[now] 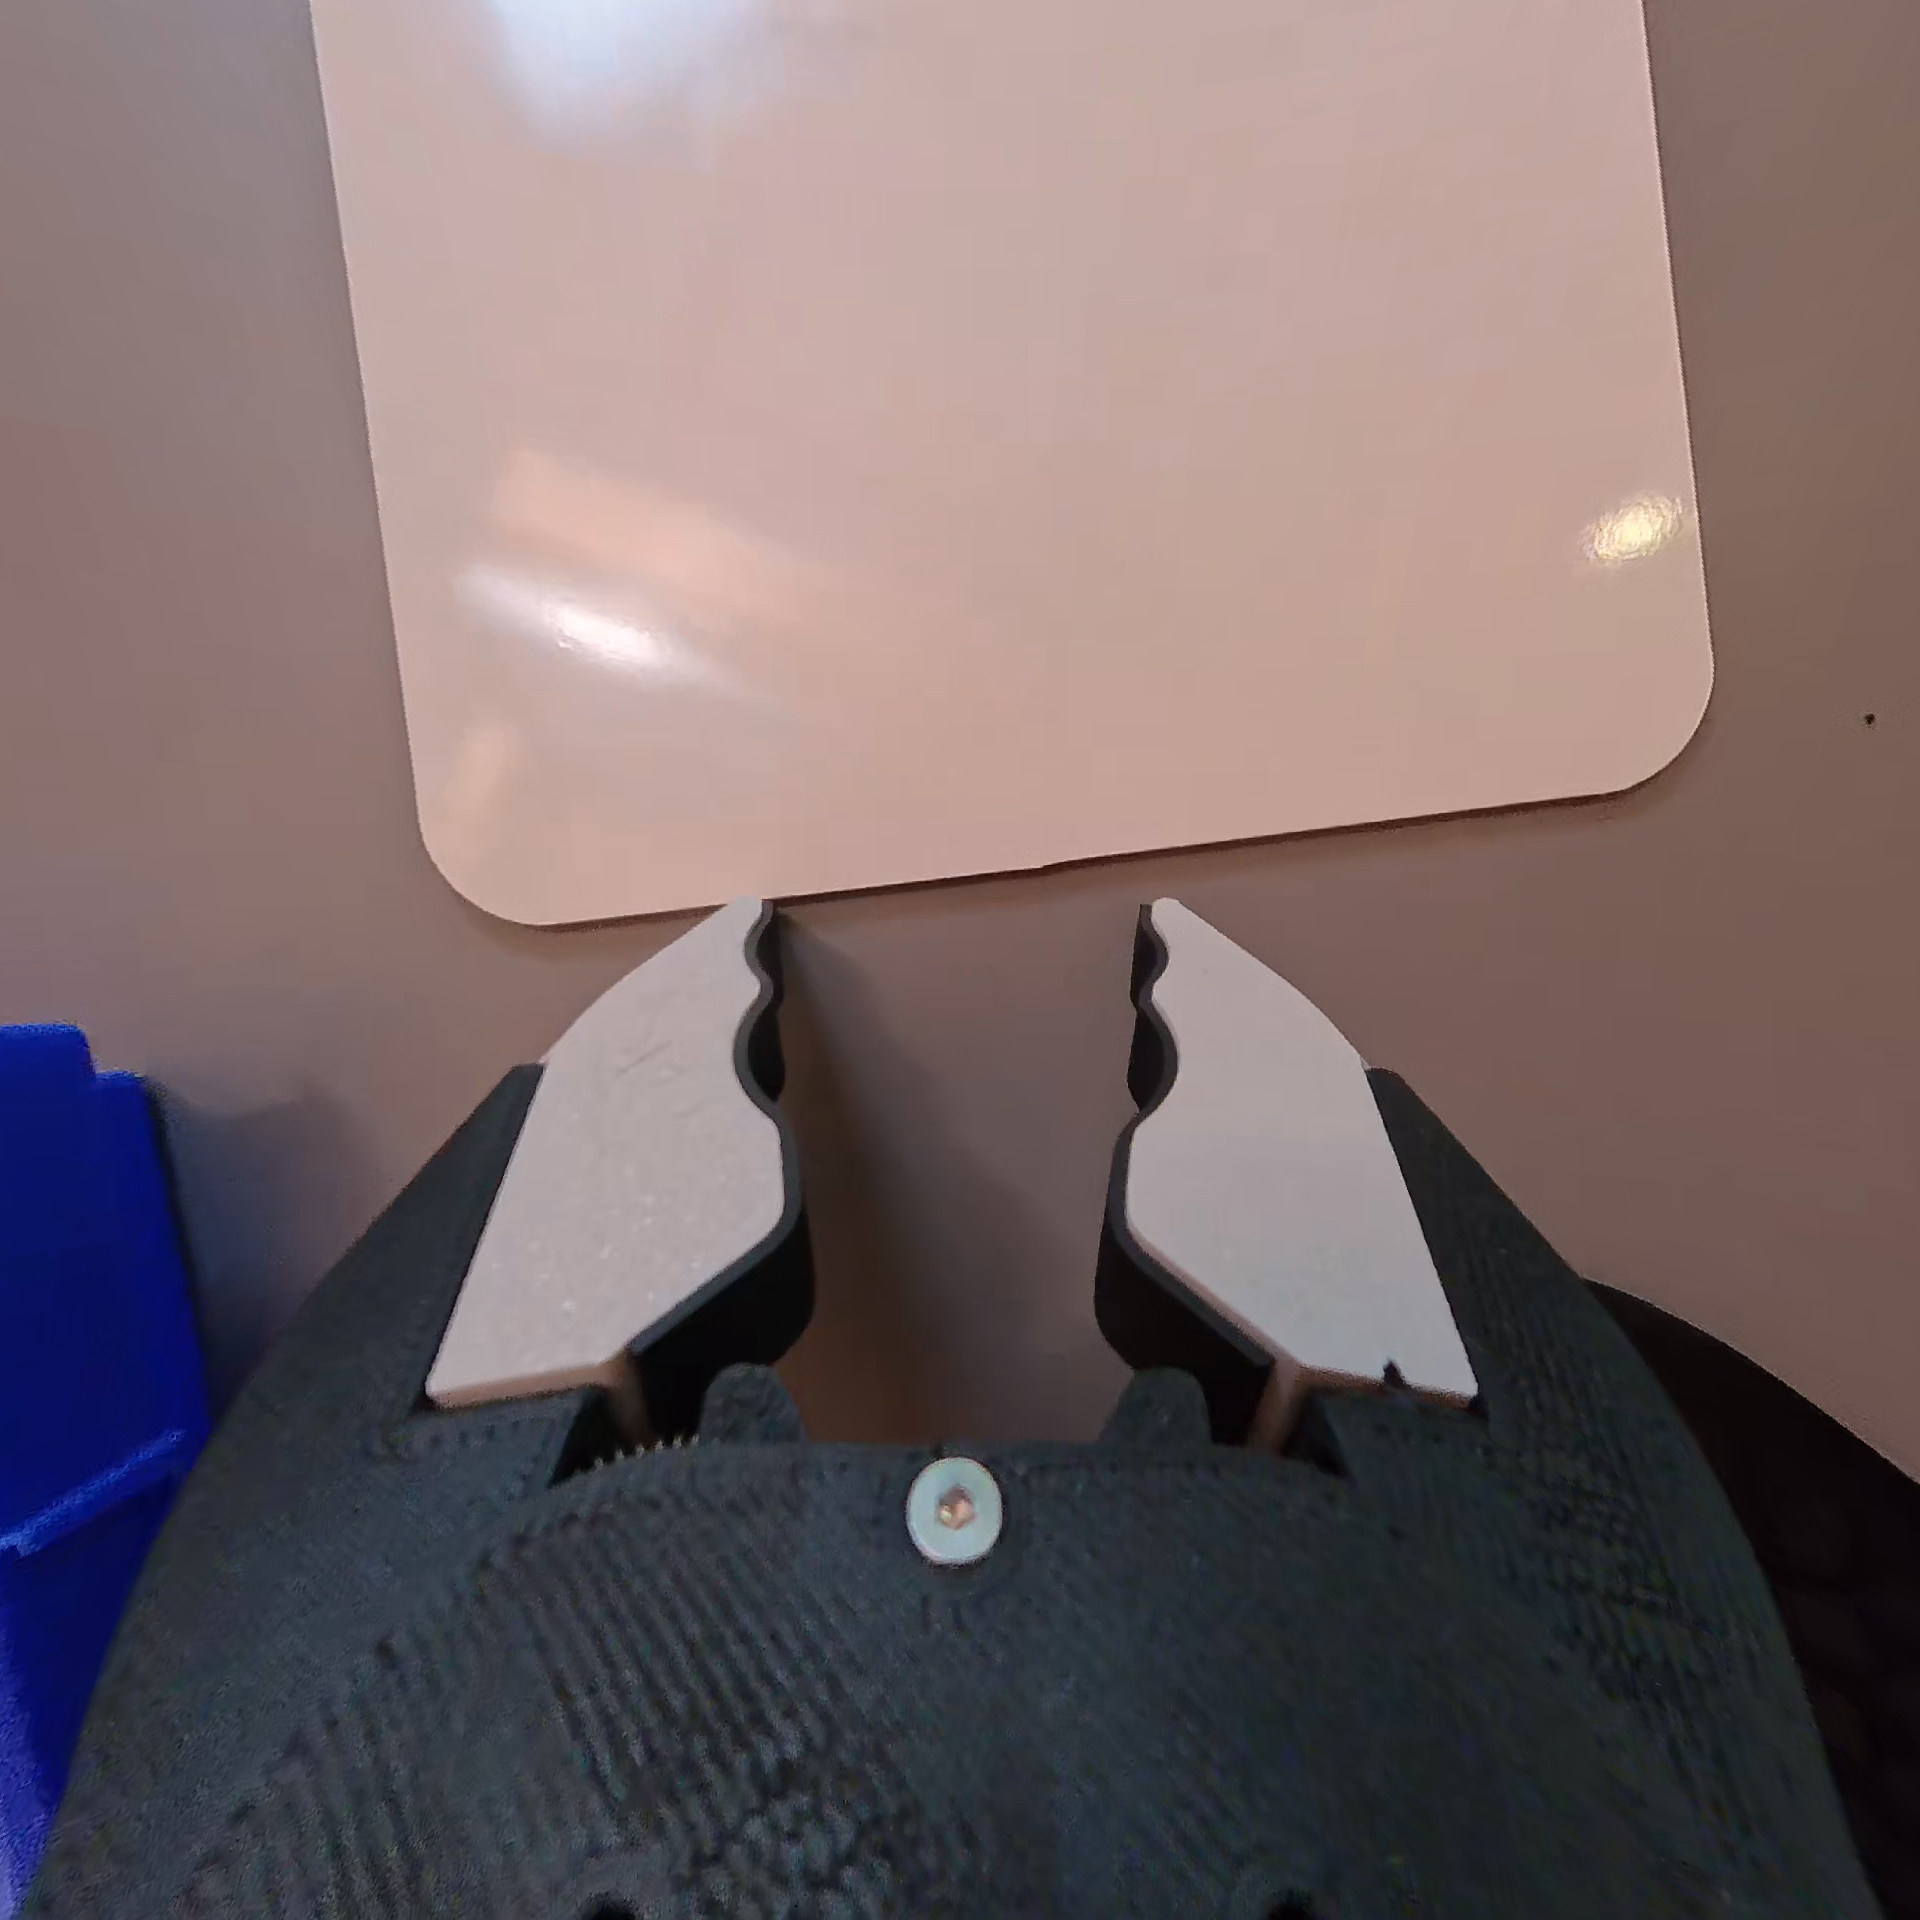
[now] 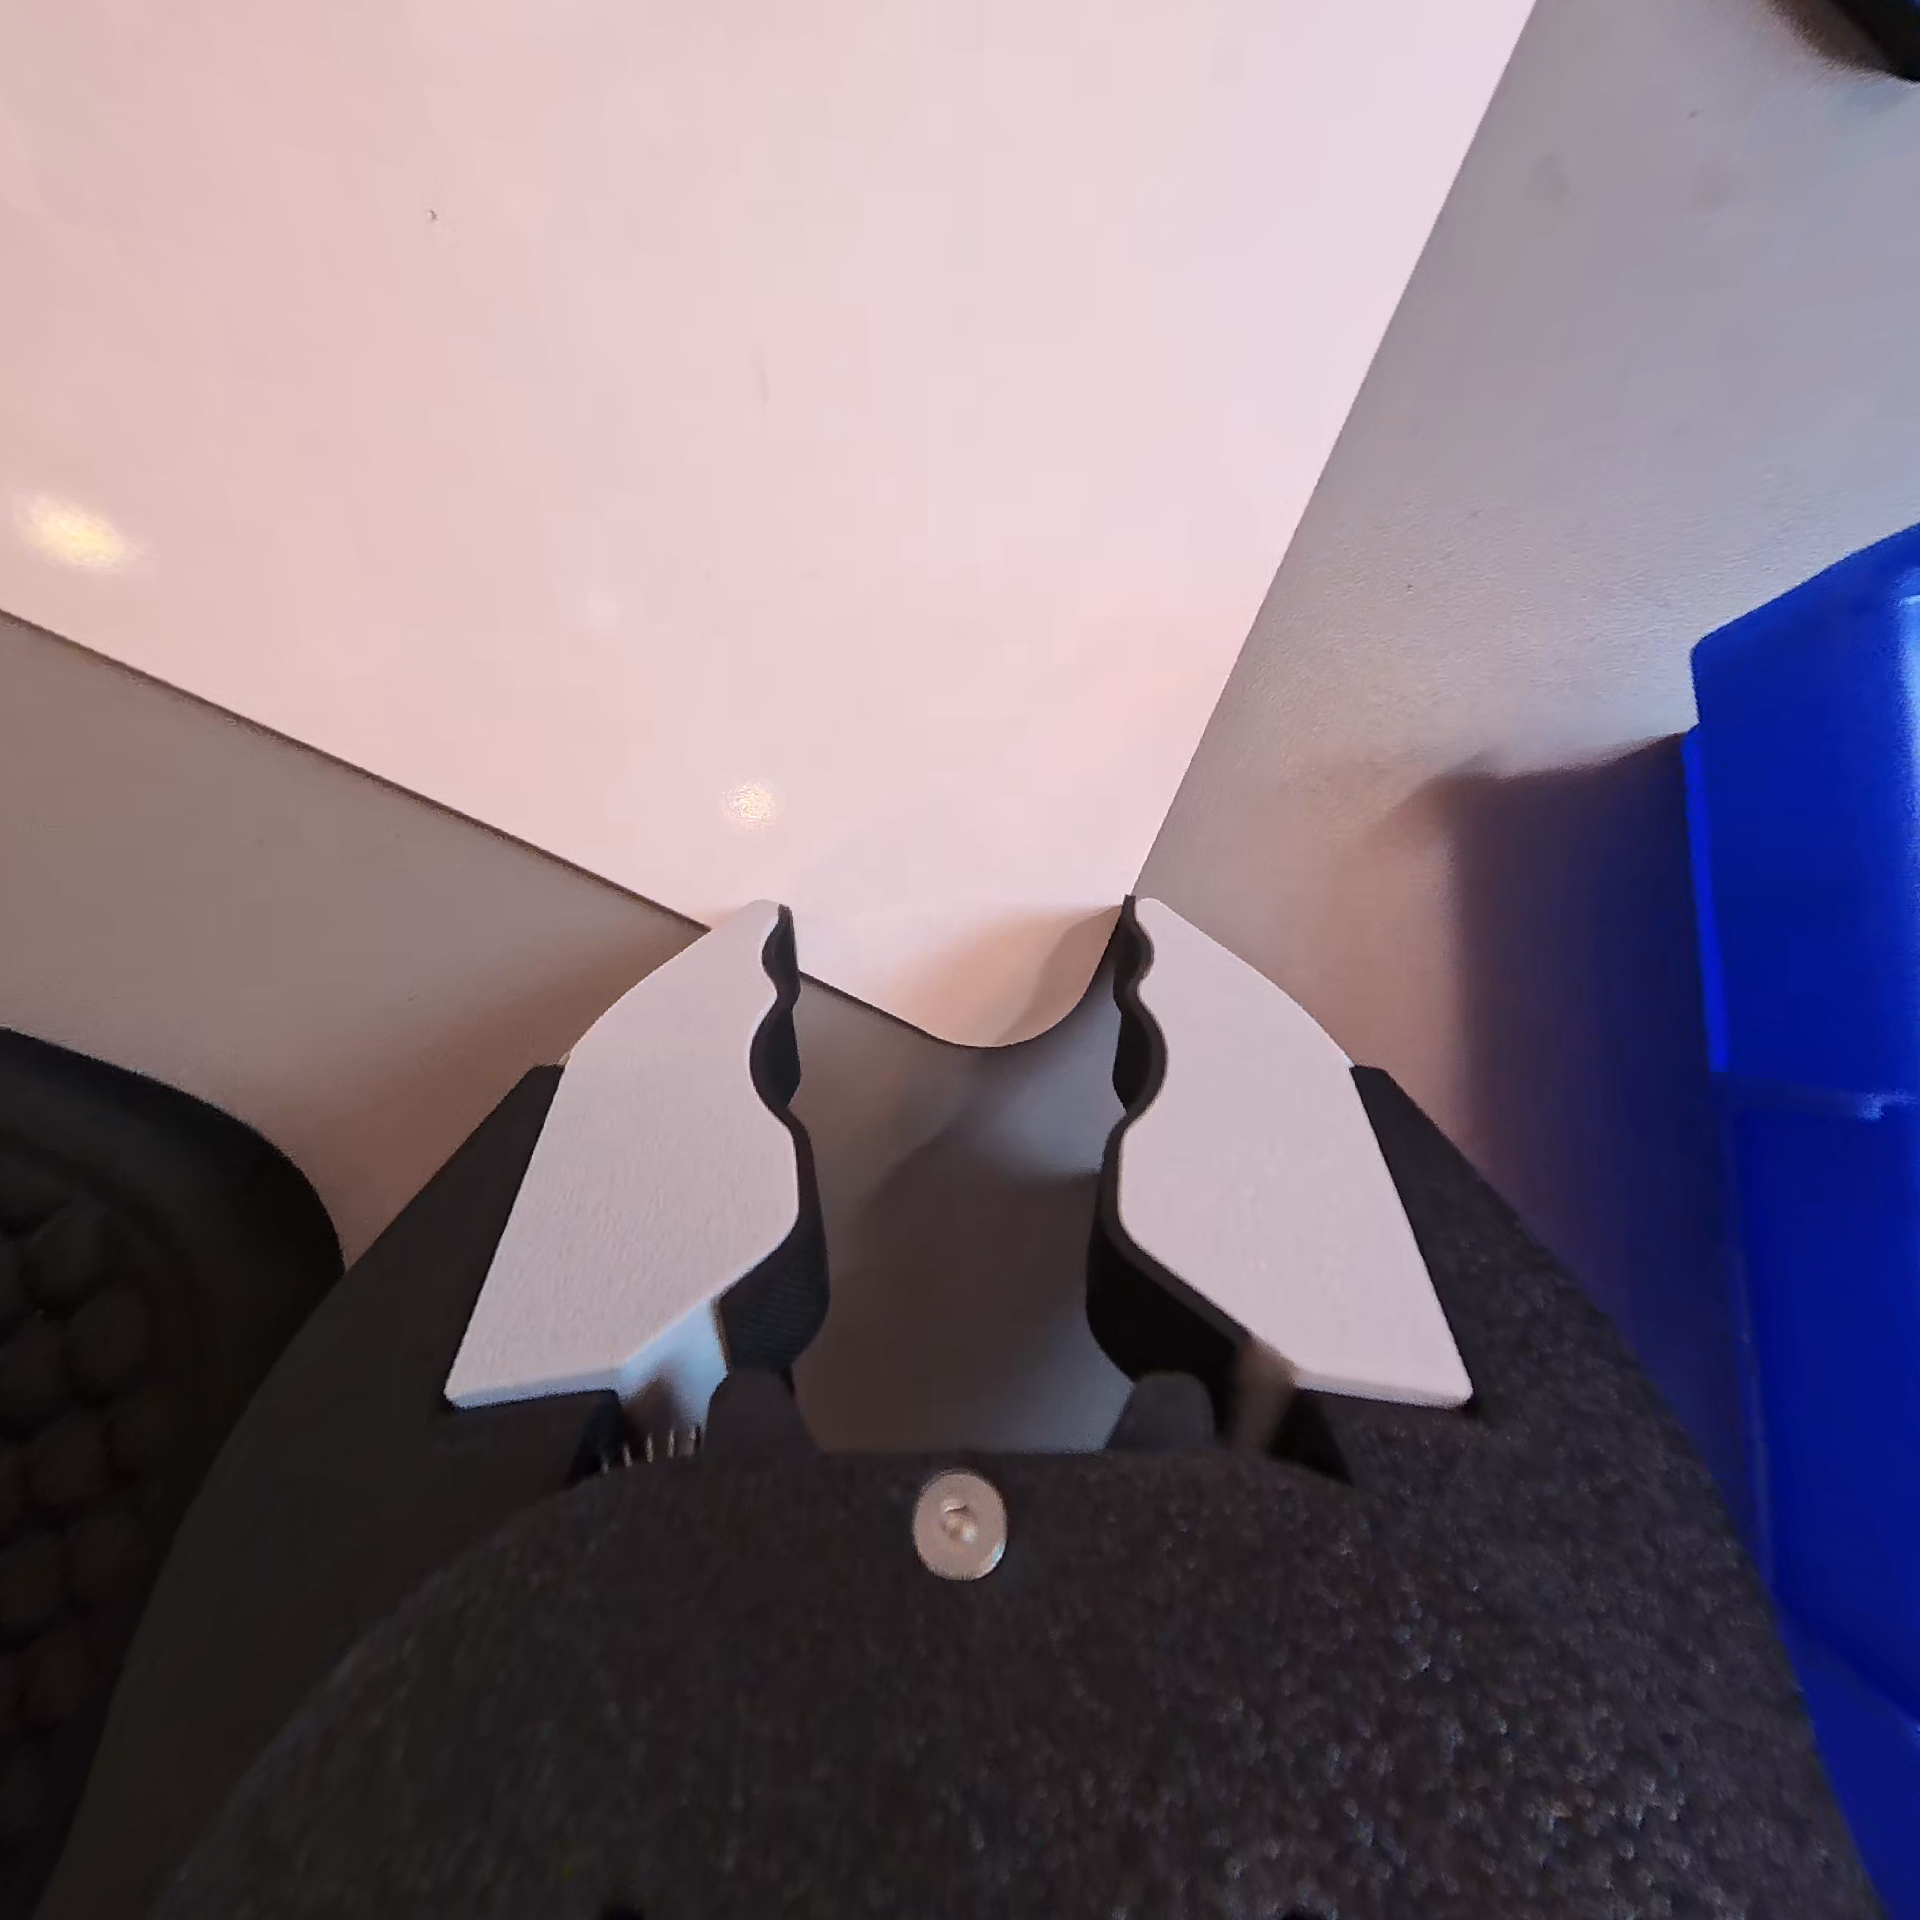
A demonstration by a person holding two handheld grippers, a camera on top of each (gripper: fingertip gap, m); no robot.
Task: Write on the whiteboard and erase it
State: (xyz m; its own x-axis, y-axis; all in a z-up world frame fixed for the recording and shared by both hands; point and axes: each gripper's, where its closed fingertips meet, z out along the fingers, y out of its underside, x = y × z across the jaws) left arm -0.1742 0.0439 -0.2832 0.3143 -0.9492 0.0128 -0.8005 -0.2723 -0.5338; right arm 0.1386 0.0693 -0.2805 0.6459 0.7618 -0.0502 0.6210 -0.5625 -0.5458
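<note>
Left wrist view: grey table [image 1: 156, 520], blank whiteboard [image 1: 987, 416] lying flat on it, far of the left gripper [image 1: 956, 914]. Jaws apart, nothing between them, left tip just at the board's near edge. Blue bin [image 1: 73, 1299] near left. Right wrist view: right gripper [image 2: 956, 920] jaws apart, empty, over the whiteboard [image 2: 623, 416] near corner; blue bin [image 2: 1818, 935] right, black textured object [image 2: 104, 1351] near left.

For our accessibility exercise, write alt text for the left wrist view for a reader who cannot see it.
An open, empty left gripper points at the near edge of a blank whiteboard lying flat on a grey-brown table. A blue plastic bin sits at the lower left.
</note>
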